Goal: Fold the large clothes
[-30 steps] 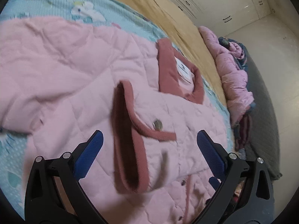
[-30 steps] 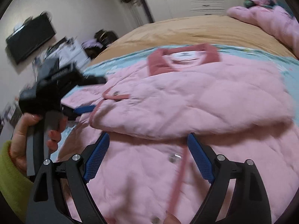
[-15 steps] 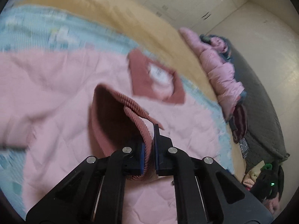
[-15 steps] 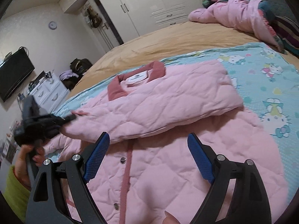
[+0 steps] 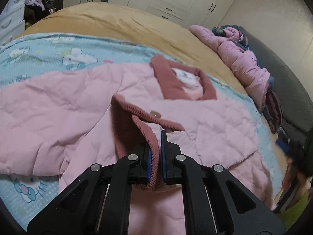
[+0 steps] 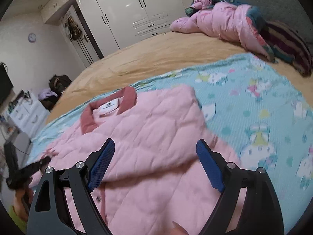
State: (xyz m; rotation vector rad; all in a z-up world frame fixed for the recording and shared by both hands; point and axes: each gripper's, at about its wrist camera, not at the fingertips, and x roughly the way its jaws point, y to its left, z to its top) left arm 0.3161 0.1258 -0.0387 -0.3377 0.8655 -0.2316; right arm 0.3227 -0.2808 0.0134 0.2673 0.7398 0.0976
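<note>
A pink quilted jacket [image 5: 58, 113] [image 6: 156, 137] with a dark rose collar [image 5: 172, 82] [image 6: 109, 113] lies spread on a light blue cartoon-print blanket [image 5: 39, 52]. My left gripper [image 5: 156, 137] is shut on the ribbed rose cuff [image 5: 144, 121] of a sleeve and holds it a little above the jacket's body. In the right wrist view my right gripper [image 6: 154, 156] stands open above the folded jacket, with nothing between its fingers. The left gripper [image 6: 42, 163] shows small at the left edge there, on the sleeve end.
A tan bed cover [image 6: 156, 54] lies beyond the blanket. A heap of pink quilted bedding [image 6: 225, 21] and a dark striped pillow [image 6: 287, 45] sit by the grey headboard. White wardrobes [image 6: 127, 9] stand behind; a white drawer unit [image 6: 25, 113] and bags are at the left.
My left gripper has gone from open to shut on the cuff and rolled while lifting it slightly. My right gripper, still open, has swung right across the jacket toward the blanket.
</note>
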